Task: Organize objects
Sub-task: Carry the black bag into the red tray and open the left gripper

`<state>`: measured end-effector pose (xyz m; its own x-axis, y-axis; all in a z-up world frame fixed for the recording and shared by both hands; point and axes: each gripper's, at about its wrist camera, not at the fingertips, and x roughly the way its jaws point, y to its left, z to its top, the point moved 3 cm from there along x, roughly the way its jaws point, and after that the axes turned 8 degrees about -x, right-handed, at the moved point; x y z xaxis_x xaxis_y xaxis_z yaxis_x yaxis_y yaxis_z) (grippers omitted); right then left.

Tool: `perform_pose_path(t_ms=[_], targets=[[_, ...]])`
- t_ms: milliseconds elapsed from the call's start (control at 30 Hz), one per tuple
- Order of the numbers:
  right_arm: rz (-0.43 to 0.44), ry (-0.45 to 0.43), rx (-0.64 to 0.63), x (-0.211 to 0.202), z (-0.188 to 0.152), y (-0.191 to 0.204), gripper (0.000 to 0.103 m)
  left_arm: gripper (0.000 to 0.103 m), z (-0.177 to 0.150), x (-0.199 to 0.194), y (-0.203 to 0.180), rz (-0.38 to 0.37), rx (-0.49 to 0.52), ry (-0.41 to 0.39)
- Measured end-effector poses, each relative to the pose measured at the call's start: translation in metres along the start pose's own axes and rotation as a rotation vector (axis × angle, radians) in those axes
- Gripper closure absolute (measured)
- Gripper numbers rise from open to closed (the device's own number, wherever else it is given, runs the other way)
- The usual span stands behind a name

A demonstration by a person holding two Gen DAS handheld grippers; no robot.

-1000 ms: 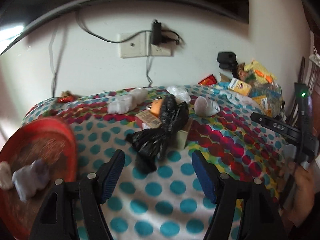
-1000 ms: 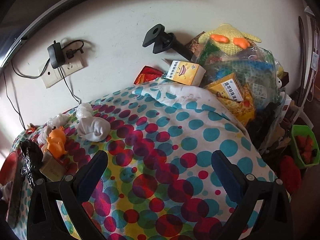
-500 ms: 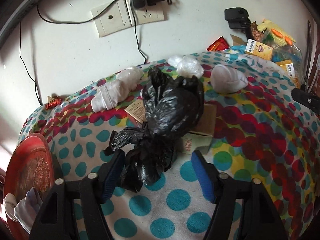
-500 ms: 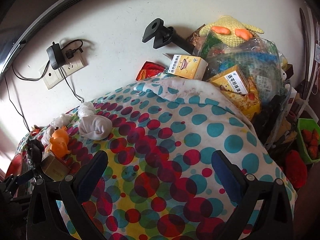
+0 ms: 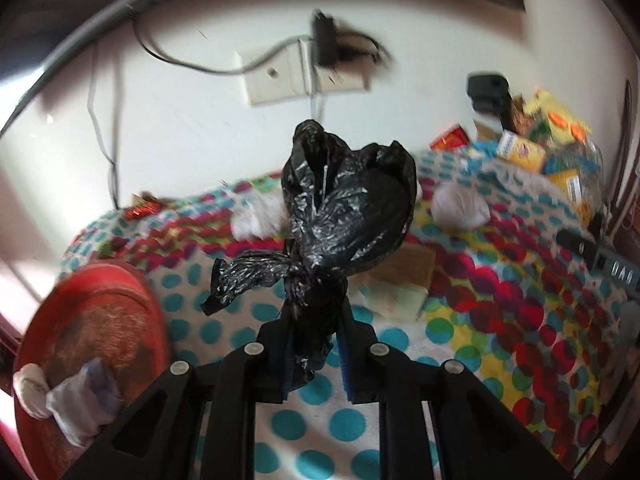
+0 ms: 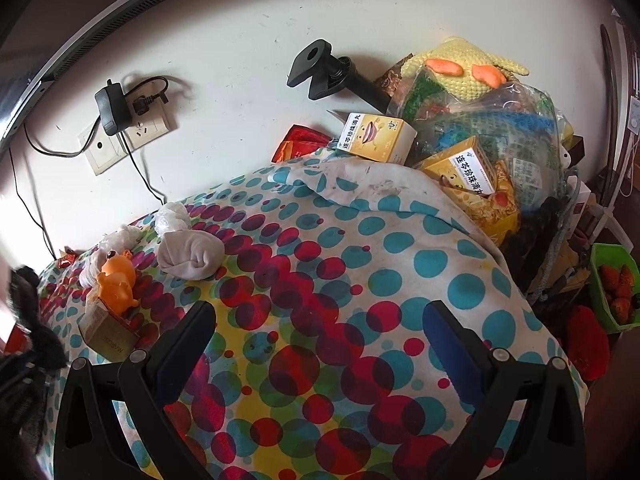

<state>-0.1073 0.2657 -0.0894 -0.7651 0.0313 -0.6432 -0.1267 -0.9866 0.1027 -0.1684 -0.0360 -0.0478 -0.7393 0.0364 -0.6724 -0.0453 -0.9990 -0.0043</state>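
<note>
While the left gripper [image 5: 310, 346] is clamped on the knotted neck of the black plastic bag [image 5: 344, 216], the bag stands clear above the polka-dot tablecloth [image 5: 500, 320], apparently lifted free, though motion blur makes any contact at the bottom hard to rule out. Bag's long axis runs roughly along the gripper fingers: knot and tail end near, pinched between the jaws; bulged body pointing far, toward the wall socket [image 5: 304, 76]. One loose twisted ear of plastic sticks out to the left of the knot.

Right gripper [image 6: 318, 344] hangs with jaws spread wide, nothing between them, over the right half of the cloth.

Progress, judged from layout: early to mid. Red tray [image 5: 60, 320] at near left already carries two white wrapped bundles [image 5: 76, 396], so it looks like the collection point. Bag is in hand but not placed.

Still loose on the cloth:
- grey rolled sock [image 6: 190, 254], mid-far
- white crumpled bundles [image 6: 172, 216] behind it, by the wall
- orange toy animal [image 6: 118, 278] sitting on a small cardboard box [image 6: 108, 334], left side in the right wrist view

Yellow medicine boxes [image 6: 376, 138] and the bagged clutter with the knitted yellow toy [image 6: 464, 68] at far right look like background pile, not part of the job. Likely next: swing the bag left to the tray and drop it.
</note>
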Motion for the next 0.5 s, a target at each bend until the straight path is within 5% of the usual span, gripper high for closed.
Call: perform_pose_path(t_ms=[233,500], targets=[[0.003,0.005,0.0,0.0,0.0,0.001,0.0,0.085,0.034,-0.024,0.066,0.075,-0.132,-0.058],[-0.001,0.008,-0.01,0.002,0.001,0.001,0.0,0.085,0.043,-0.034,0.185,0.256,-0.24,-0.042]])
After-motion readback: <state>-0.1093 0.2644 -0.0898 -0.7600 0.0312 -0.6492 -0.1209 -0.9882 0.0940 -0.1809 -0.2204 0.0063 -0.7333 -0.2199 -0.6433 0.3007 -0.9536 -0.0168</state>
